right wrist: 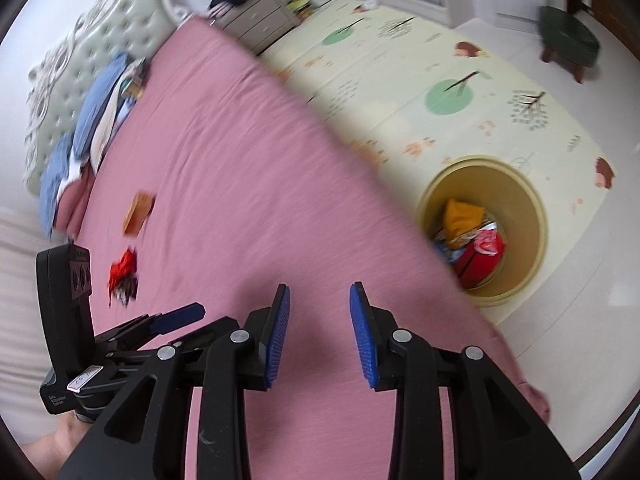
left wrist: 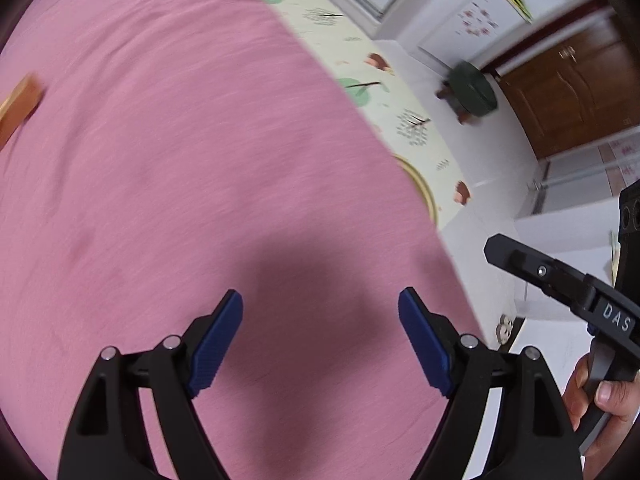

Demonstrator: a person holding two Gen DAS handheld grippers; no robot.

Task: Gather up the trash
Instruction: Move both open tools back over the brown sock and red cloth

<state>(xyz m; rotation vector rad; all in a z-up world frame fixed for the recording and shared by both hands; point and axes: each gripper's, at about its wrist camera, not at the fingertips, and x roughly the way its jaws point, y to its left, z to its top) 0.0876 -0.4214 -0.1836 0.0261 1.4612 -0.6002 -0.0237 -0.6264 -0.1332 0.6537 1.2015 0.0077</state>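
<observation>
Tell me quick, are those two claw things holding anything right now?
Left gripper: open, fingers spread wide, nothing between them.
Right gripper: open, fingers apart, nothing between them.

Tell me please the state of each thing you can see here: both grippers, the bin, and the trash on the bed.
left gripper: open, empty, above the pink bed.
right gripper: open, empty.
yellow bin: upright on the floor beside the bed, open top, trash inside.
red wrapper: lying on the bed, not collected.
orange packet: lying on the bed, not collected.
</observation>
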